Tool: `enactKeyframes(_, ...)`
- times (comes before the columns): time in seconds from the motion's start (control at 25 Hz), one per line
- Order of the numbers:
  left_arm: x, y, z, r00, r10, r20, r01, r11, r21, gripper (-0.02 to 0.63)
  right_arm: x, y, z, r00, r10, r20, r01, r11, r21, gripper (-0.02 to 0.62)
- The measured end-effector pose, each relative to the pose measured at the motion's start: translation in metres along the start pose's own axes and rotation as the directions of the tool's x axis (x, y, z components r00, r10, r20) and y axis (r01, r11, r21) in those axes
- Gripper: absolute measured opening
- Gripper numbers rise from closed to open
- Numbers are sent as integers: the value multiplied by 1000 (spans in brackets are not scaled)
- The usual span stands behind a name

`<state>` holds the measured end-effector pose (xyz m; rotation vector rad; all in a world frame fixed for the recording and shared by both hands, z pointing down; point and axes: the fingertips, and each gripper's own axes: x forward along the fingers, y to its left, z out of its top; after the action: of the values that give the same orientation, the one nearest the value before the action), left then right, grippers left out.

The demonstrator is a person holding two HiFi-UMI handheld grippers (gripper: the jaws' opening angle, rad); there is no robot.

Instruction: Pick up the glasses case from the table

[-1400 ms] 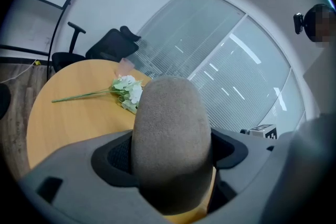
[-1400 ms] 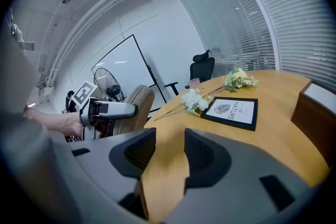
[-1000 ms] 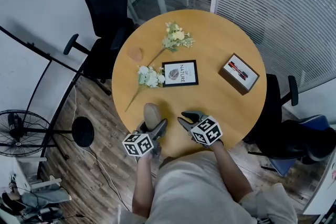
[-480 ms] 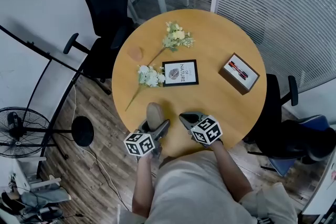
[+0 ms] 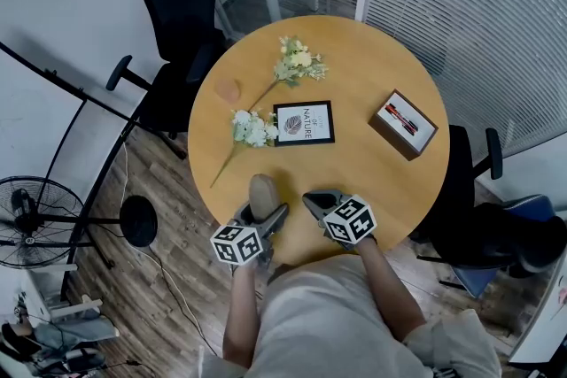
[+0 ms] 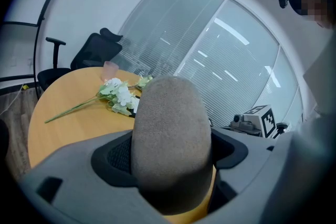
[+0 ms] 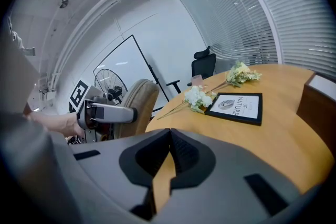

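Head view: round wooden table (image 5: 372,66). The black-framed print (image 5: 304,122) at mid-table reads "OF NATURE" beside a leaf graphic. The lidded box (image 5: 403,124) on the right has red print on top, too small to read. Two flower sprigs (image 5: 254,128) and a pink cup (image 5: 229,90) sit on the left. The glasses case (image 5: 262,193) is a tan oval at the near edge, left of centre. The left gripper (image 5: 262,213) has a jaw on each side of it. The right gripper (image 5: 310,197) is just beside it to the right, apart from the case.

Left gripper view: the case has a grey-tan, suede-like surface and a rounded top, and stands on end. It fills the gap, and both pads press its sides in a firm clamp. Can't tell if its bottom end touches the table.

Right gripper view: the "OF NATURE" text is clear here. Jaws are fully together with nothing between them, only table showing past the tips. The case stands tilted in the left gripper at the near left rim.
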<state>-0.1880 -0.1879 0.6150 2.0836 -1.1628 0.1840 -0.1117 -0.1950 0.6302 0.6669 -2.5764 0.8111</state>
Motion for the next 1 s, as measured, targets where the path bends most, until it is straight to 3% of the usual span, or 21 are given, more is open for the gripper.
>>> enactKeyframes(1.0, -2, -10, -6, 1000, -4, -5, 4, 1000, 15, 379, -6, 1, 5, 999, 6, 43, -6, 1000, 17, -3)
